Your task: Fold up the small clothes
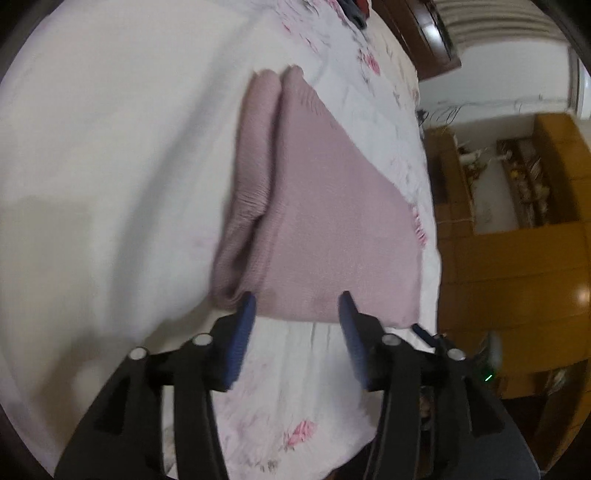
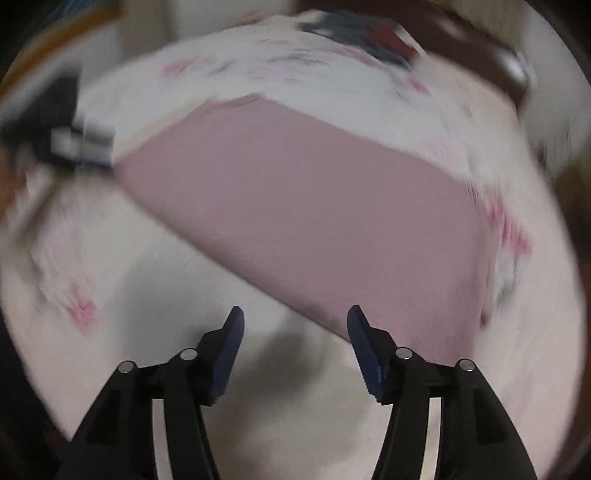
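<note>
Nearest the lens in the left wrist view: the left gripper point(image 1: 297, 306), black arms w/ blue fingers point(image 1: 243, 332), spread wide apart, nothing held between them. The tips sit just at the near edge of the pink garment point(image 1: 325, 229), w/ no grip visible. In the right wrist view the right gripper point(image 2: 295, 321) looks the same: blue fingers point(image 2: 364, 350) wide apart, empty, hovering over the bed near the garment's lower edge. One tip overlaps that edge; contact can't be told, pic is blurred.

Surface is a bed point(image 1: 110, 166) covered w/ a white sheet, plain on one side, printed w/ small pink flowers point(image 1: 301, 432) on the other. The sheet has light wrinkles. Beyond the bed edge is a wooden cabinet point(image 1: 517, 277), orange-brown, glossy, w/ an open shelf section point(image 1: 517, 184) holding small items too tiny to make out. White wall above it. At the far end of the bed there's a dark wooden headboard point(image 1: 424, 33) and a heap of dark blue and red cloth point(image 1: 356, 9), mostly cut off.

The garment lies flat on the bed, approx. mid-sheet. Dusty pink knit, folded into a broad panel w/ straight edges. Along its left side in the left view, a narrower part point(image 1: 255, 155) is folded alongside the main panel, ribbed ends visible at the far end. Right view shows the same piece point(image 2: 314, 206) as a smooth slanted block, blurred. The left gripper point(image 2: 74, 144) shows as a dark smear at its far left corner.
</note>
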